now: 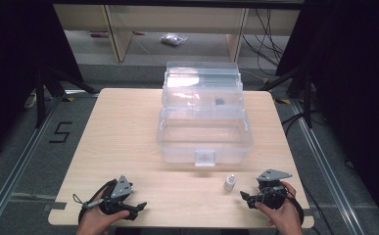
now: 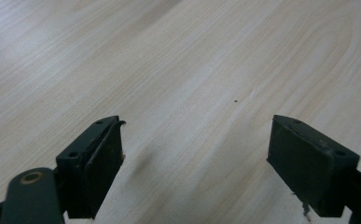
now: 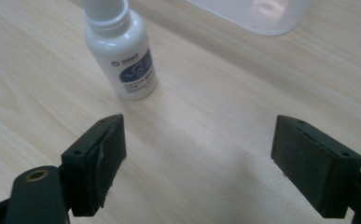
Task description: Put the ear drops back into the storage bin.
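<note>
Small white plastic bottle point(image 3: 121, 51) w/ dark label stands upright on pale wooden tabletop point(image 1: 123, 142) just in front of clear plastic lidded box point(image 1: 204, 132), near right tongs point(image 1: 246, 198), jaws apart, prob. lined up to grab it; left tongs point(image 1: 139, 208) also apart, idle.

The table point(image 1: 128, 137) is pale wood — smooth, matt, with plain grain. The box point(image 1: 204, 132) is clear glossy plastic; the bottle point(image 3: 122, 56) is white plastic, smooth and shiny. Gripper pads point(image 3: 106, 163) look matt black — rubbery.
</note>
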`<act>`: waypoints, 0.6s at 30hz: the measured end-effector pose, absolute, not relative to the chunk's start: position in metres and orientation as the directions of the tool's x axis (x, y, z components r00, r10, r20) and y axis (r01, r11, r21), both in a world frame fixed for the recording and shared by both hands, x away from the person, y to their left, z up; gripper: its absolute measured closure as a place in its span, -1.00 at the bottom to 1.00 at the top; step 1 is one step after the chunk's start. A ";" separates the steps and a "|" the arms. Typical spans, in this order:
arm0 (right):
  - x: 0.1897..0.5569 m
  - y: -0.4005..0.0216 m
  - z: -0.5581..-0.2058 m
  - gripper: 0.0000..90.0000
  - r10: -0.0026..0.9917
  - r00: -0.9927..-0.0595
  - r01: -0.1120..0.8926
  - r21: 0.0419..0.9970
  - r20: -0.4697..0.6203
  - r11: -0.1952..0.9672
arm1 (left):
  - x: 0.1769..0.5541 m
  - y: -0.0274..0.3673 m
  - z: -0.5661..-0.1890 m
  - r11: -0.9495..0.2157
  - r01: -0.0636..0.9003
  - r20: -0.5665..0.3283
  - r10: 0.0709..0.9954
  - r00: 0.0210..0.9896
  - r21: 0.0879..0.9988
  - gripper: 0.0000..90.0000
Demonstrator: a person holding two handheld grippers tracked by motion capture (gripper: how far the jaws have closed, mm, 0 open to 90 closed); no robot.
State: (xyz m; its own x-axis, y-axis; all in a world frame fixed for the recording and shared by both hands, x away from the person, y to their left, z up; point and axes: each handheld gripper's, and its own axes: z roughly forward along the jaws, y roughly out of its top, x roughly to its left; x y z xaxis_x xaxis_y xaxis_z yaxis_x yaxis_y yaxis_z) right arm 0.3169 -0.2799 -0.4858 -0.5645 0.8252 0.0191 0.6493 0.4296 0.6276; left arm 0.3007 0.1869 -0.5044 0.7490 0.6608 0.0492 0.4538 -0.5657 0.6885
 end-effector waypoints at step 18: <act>0.315 -0.274 -0.478 -0.53 0.804 -0.595 0.655 0.585 0.009 0.478 | 0.301 0.187 -0.504 -0.568 0.452 0.053 0.661 0.748 0.688 -0.61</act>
State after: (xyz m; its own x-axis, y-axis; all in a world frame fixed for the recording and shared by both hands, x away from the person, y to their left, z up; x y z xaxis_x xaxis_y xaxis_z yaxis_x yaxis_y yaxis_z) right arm 0.3150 -0.2738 -0.4780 -0.5949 0.8038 0.0093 0.6549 0.4779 0.5854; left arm 0.3008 0.1871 -0.5041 0.7484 0.6611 0.0534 0.4524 -0.5678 0.6877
